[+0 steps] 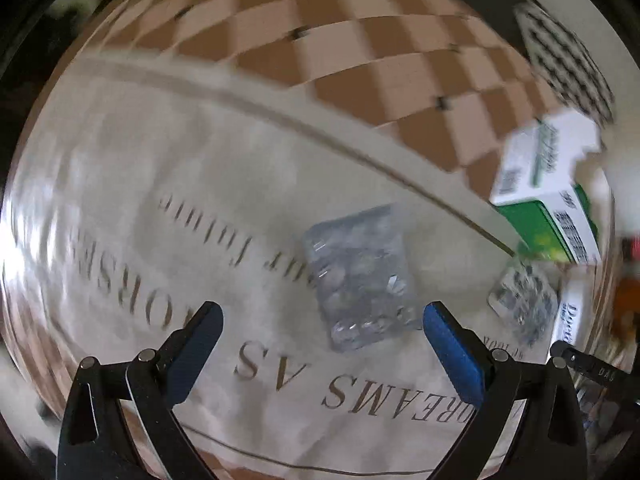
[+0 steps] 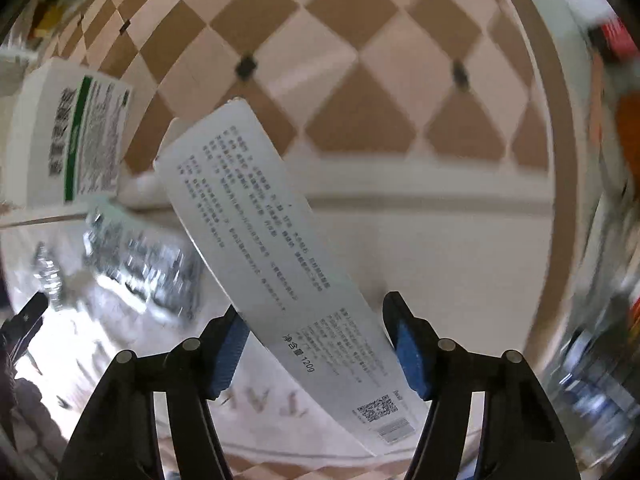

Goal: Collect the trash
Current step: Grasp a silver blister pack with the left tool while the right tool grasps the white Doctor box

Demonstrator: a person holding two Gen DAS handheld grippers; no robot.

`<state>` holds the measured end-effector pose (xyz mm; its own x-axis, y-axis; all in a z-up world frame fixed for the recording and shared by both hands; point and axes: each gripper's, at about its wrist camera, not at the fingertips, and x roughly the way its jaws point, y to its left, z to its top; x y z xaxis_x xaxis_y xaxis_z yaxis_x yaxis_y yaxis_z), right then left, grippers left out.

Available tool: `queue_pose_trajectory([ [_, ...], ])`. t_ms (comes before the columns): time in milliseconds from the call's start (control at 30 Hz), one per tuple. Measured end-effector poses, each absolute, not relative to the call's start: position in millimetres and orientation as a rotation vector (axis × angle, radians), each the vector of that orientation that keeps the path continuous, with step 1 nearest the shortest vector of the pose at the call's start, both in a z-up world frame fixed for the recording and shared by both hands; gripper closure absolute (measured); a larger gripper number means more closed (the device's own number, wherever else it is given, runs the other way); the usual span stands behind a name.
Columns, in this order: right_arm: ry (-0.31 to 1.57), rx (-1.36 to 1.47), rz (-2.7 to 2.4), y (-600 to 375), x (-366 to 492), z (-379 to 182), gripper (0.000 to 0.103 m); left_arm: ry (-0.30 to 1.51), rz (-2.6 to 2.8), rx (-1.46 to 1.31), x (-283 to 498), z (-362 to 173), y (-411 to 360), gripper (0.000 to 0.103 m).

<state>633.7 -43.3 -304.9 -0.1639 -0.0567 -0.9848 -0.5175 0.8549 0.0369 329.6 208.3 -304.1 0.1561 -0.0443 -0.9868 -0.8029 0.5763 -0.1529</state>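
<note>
Several bits of trash sit uncollected on the printed cloth: clear blister pack under the wide-open left gripper, green-and-white box nearby (no bin visible). Right gripper looks clamped on a flat white tube, so barely started

The left gripper is pointing down over a white printed cloth, its blue-padded jaws standing wide apart with nothing between them. A clear blister pack is lying flat on the cloth just beyond the right pad. Farther right, a white-and-green box is sitting blurred beside a second blister pack, with checkered floor showing beyond.
</note>
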Motion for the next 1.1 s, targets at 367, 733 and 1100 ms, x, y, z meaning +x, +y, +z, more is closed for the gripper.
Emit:
queue_pose_trajectory([
  [367, 1.674, -0.612, 0.440, -24, 618, -312, 0.035, 1.539, 0.167, -0.031, 377, -309, 163, 0.001],
  [733, 1.642, -0.599, 0.459, -33, 610, -317, 0.046, 1.582, -0.004, -0.012, 421, -316, 168, 0.032],
  [1100, 1.587, -0.467, 0.491, -49, 570, -293, 0.048, 1.505, 0.096, -0.021, 405, -280, 148, 0.036],
])
